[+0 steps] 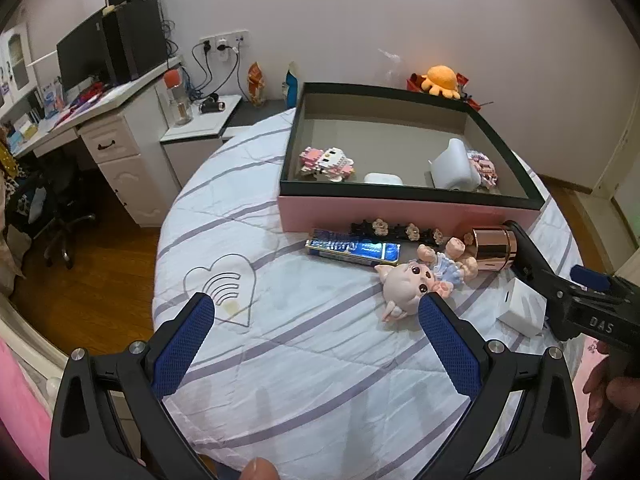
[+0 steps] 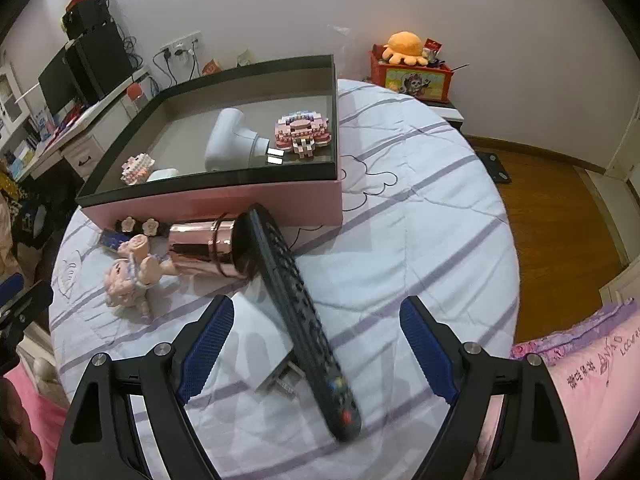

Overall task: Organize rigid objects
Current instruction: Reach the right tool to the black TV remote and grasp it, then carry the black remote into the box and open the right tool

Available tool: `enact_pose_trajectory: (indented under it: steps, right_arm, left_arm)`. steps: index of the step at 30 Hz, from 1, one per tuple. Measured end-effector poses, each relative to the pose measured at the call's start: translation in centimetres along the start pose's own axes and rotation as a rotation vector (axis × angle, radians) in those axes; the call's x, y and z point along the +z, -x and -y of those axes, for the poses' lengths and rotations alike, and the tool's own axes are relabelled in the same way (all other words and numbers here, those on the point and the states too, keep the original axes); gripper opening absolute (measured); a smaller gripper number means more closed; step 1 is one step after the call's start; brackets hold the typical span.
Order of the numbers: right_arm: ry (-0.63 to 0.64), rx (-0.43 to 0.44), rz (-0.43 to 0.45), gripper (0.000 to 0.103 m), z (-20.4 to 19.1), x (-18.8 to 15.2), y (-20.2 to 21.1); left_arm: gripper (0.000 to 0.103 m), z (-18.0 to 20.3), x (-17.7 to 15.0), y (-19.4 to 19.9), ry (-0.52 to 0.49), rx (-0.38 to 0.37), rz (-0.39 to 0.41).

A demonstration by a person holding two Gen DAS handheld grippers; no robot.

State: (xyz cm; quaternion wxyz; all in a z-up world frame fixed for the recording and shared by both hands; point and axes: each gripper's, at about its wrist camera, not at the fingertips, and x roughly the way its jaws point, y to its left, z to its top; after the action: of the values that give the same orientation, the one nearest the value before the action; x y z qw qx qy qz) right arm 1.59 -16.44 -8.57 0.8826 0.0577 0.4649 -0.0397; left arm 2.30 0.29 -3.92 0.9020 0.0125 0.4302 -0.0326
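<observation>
right gripper (image 2: 316,344): jaws spread wide, gripping nothing; the pads flank the low end of the remote without touching it.
remote control (image 2: 300,312): black and long, lying in the right wrist view between the open pads. Its coloured-button end is at about 6 o'clock, nearest the camera; its far end points to roughly 11 o'clock, where it meets the cup.
long axis: runs from 5 to 11 o'clock, so it is skewed to the gripper's forward line; I judge the jaws would close across its width if lowered as they stand.
charger (image 2: 260,344): white plug block under or just beside the remote's left edge, at about 9 o'clock from its middle. Whether the remote rests on it I cannot tell for sure.
left gripper (image 1: 316,336): also wide open and empty, over bare bedsheet (image 1: 280,380).
doll (image 1: 408,284): at 1 o'clock of the left gripper, just beside its right pad.
nearer hand: the right, by my reading; the remote lies inside its span, well apart from the left gripper.
rose-gold cup (image 2: 204,248): on its side, at 11 o'clock.
box (image 2: 224,204): pink-walled with a dark rim, at 12 o'clock beyond the cup, already holding several toys; likely the goal.
</observation>
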Motion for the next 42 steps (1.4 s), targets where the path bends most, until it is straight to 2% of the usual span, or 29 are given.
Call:
enact_pose_trajectory:
  steps: [2, 3, 6, 10, 16, 17, 18, 25, 32, 35, 42]
  right_arm:
    - [0.021, -0.007, -0.014, 0.083, -0.1, 0.4, -0.8]
    - [0.028, -0.010, -0.021, 0.076, -0.2, 0.6, -1.1]
    - [0.048, -0.012, -0.050, 0.066, -0.3, 0.9, -2.0]
    - [0.068, -0.015, -0.071, 0.059, -0.3, 1.0, -2.9]
    - [0.131, -0.025, -0.090, 0.041, -0.9, 0.6, -3.8]
    - [0.143, -0.026, -0.087, 0.035, -1.1, 0.5, -3.8]
    - [0.147, -0.018, -0.087, 0.023, -1.2, 0.5, -3.7]
    - [0.124, -0.001, -0.065, 0.017, -0.9, 0.0, -1.8]
    - [0.113, 0.031, 0.027, 0.017, -1.7, 0.4, 3.1]
    - [0.110, 0.066, 0.071, 0.017, -2.1, 1.6, 4.8]
    - [0.124, 0.130, 0.137, 0.017, -3.5, 6.6, 4.5]
  left_arm:
    - [0.103, 0.5, 0.2, -0.4, -0.008, -0.002, -0.004]
    - [0.103, 0.7, 0.3, -0.5, -0.011, -0.003, -0.006]
    - [0.103, 1.3, 0.5, -1.2, -0.021, -0.006, -0.016]
    - [0.103, 2.1, 0.9, -2.1, -0.030, -0.012, -0.031]
    - [0.103, 3.1, 1.2, -3.1, -0.046, -0.024, -0.045]
    - [0.103, 3.3, 1.2, -3.1, -0.048, -0.026, -0.046]
    - [0.103, 3.3, 1.2, -3.2, -0.050, -0.028, -0.045]
    - [0.103, 3.4, 1.4, -3.2, -0.048, -0.036, -0.041]
    - [0.103, 3.0, 2.2, -2.8, -0.033, -0.047, -0.020]
    - [0.103, 2.6, 3.2, -2.5, -0.023, -0.046, 0.004]
    - [0.103, 1.4, 6.6, -2.4, -0.001, -0.030, 0.074]
